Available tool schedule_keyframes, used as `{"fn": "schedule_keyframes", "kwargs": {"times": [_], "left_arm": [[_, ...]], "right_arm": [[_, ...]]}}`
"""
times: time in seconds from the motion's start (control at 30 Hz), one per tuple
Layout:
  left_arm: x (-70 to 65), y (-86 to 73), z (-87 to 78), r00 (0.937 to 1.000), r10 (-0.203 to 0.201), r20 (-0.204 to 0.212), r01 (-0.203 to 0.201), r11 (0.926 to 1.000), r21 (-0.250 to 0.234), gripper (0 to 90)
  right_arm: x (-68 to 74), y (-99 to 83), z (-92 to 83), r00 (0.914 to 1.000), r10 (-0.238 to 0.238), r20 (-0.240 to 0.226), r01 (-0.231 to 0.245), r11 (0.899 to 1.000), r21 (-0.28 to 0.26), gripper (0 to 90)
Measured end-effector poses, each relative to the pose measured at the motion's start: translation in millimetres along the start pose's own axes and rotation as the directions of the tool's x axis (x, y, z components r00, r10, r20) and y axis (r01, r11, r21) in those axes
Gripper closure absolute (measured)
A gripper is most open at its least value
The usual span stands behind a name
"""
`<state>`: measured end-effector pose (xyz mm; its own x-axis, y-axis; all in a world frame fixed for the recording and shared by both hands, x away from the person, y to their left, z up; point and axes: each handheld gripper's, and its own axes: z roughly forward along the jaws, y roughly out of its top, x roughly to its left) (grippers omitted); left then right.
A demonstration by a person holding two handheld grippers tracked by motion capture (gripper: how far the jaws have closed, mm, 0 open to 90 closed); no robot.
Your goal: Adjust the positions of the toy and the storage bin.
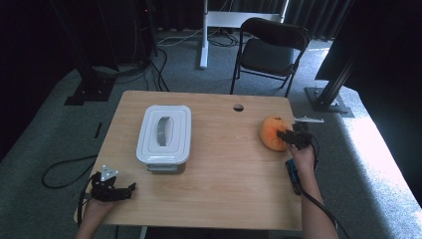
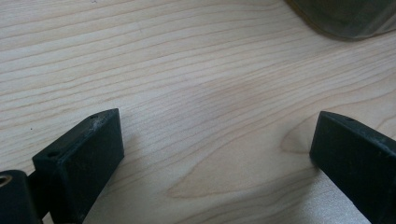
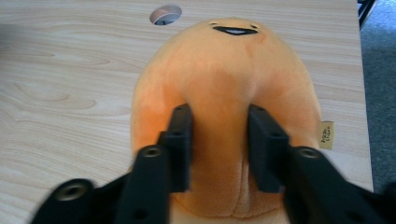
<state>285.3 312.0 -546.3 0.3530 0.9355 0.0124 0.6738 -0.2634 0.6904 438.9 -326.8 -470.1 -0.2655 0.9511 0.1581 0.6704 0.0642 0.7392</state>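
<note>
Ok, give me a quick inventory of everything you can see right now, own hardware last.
plush toy: one, orange, right side of table, pinched between right gripper's pads
container: one, white with lid on, left-centre of table
table: one, light wood, round hole near far edge
folding chair: one, black, on floor beyond table
left gripper: one, black, jaws wide apart over bare wood, near-left corner
right gripper: one, black, pads pressing into the toy

Tongs (image 3: 219, 149) pinching orange plush toy (image 3: 224, 70) on table (image 3: 70, 93).
</note>
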Motion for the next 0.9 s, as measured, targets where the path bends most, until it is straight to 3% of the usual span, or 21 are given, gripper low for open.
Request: {"fn": "schedule_keyframes", "kwargs": {"times": [0.23,0.3,0.33,0.43,0.5,0.67,0.9], "left_arm": [[-0.4,0.3,0.2,1.0000,0.001,0.002,-0.001,1.0000,0.002,2.7],[-1.9,0.4,0.4,1.0000,0.002,0.003,-0.002,1.0000,0.003,2.3],[-2.6,0.4,0.2,1.0000,0.003,0.002,-0.003,1.0000,0.004,2.0],[-6.0,1.6,0.1,0.9996,0.018,0.021,-0.018,0.9998,0.011,1.9],[-8.5,3.7,-0.5,0.9994,0.032,0.011,-0.032,0.9995,0.008,1.9],[-6.4,10.9,-3.8,0.9998,-0.001,0.019,0.001,0.9992,-0.039,1.9],[1.1,15.1,2.4,0.9998,-0.011,-0.015,0.010,0.9998,-0.020,1.9]], "right_arm": [[-5.8,-3.8,-7.0,0.9979,0.050,-0.042,-0.052,0.997,-0.050,20.4],[-3.3,-6.5,-8.2,0.9997,0.006,-0.022,-0.007,0.999,-0.048,12.6],[-2.1,-7.3,-9.2,0.9999,-0.011,0.003,0.011,0.999,-0.047,12.9],[-0.3,-7.3,-18.4,0.9998,-0.015,-0.012,0.013,0.995,-0.095,12.1],[2.0,-5.3,-26.0,0.9998,-0.008,-0.019,0.005,0.992,-0.130,12.1],[15.6,1.3,-41.3,0.9988,-0.036,-0.034,0.029,0.981,-0.190,12.1],[40.8,7.2,-46.6,0.9954,-0.078,-0.055,0.065,0.975,-0.213,12.1]]}}
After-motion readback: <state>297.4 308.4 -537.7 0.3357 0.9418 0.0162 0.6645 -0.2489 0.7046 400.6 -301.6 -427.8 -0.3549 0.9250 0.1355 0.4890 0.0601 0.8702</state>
